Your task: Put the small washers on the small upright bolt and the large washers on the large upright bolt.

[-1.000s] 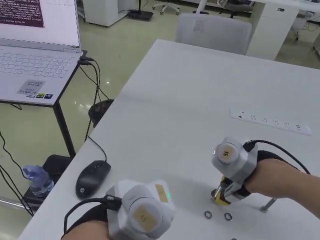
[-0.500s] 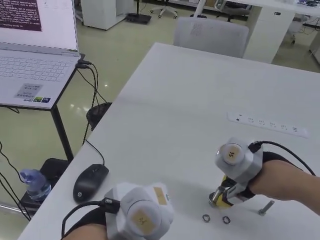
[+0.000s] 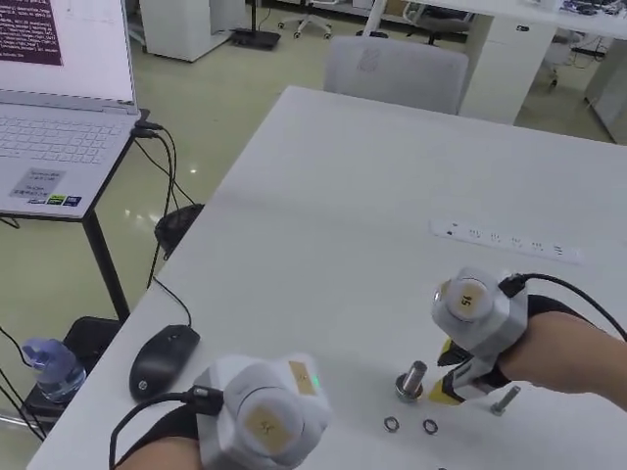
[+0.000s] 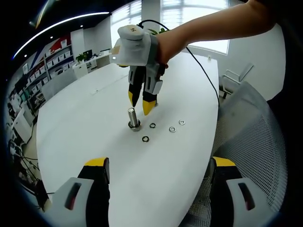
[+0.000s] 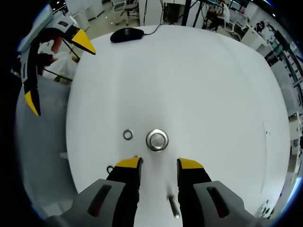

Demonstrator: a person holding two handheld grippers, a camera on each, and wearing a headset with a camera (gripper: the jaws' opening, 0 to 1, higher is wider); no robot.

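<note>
A large bolt (image 3: 411, 380) stands upright on its head on the white table (image 3: 333, 245); it is seen from above as the large bolt (image 5: 157, 140) and from the side as the large bolt (image 4: 133, 118). My right gripper (image 3: 446, 392) hangs just right of it, open, its tips (image 5: 159, 164) short of the bolt and holding nothing. A small bolt (image 3: 504, 399) lies on its side beside that gripper. Two washers (image 3: 392, 424) (image 3: 429, 426) lie in front of the large bolt; several washers (image 4: 152, 125) show around it. My left gripper (image 4: 156, 175) is wide open and holds nothing.
A white power strip (image 3: 505, 242) lies further back on the table. A black mouse (image 3: 162, 360) sits near the left edge. A laptop (image 3: 59, 147) stands on a side stand to the left, and a grey chair (image 3: 392, 73) is at the far end.
My right gripper has let go of the large bolt and drawn back a little to the right, leaving it upright. The head camera has shifted.
</note>
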